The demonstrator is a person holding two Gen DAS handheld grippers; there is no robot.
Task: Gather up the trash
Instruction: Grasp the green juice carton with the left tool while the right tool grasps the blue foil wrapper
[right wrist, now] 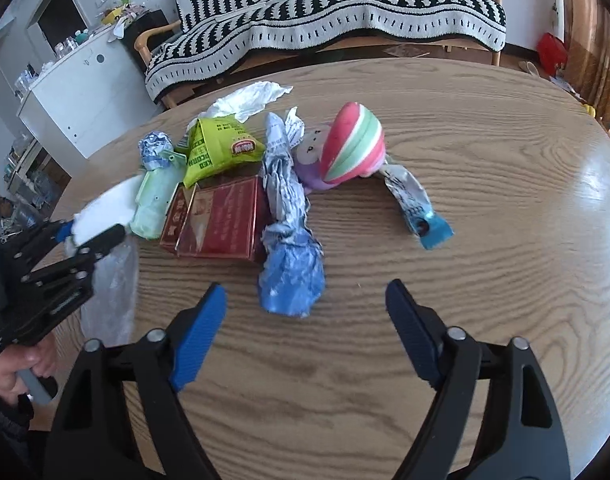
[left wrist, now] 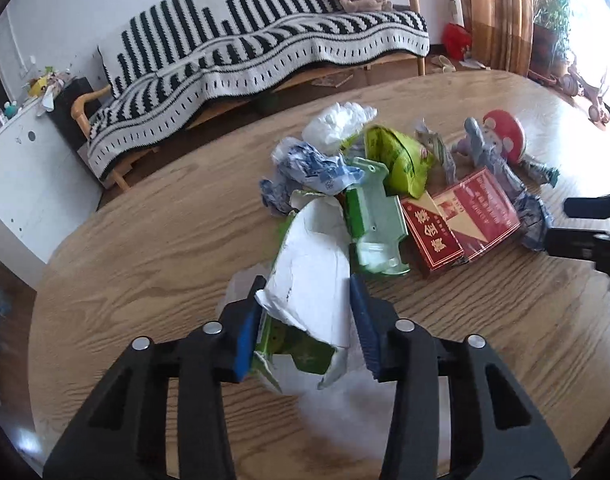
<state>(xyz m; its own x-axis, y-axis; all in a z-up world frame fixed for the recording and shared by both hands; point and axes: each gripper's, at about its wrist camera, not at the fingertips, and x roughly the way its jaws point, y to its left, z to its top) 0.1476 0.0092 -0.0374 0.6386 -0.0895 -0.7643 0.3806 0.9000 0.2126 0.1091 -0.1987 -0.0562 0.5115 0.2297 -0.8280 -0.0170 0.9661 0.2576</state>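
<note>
Your left gripper (left wrist: 305, 312) had pinched the torn white-and-green carton (left wrist: 309, 264) at the pile's near edge. Your right gripper (right wrist: 305, 320) stood wide and empty — the blue crumpled wrapper (right wrist: 291, 280) lay just ahead, its length running away from you.

table (right wrist: 445, 280): wood grain, smooth, slight sheen | torn carton (left wrist: 317, 276): matt white card, green print | red boxes (right wrist: 221, 220): glossy film wrap | crumpled blue wrapper (right wrist: 291, 280): creased plastic | sofa throw (left wrist: 265, 52): knitted cloth | gripper pads (right wrist: 199, 340): ribbed blue
</note>
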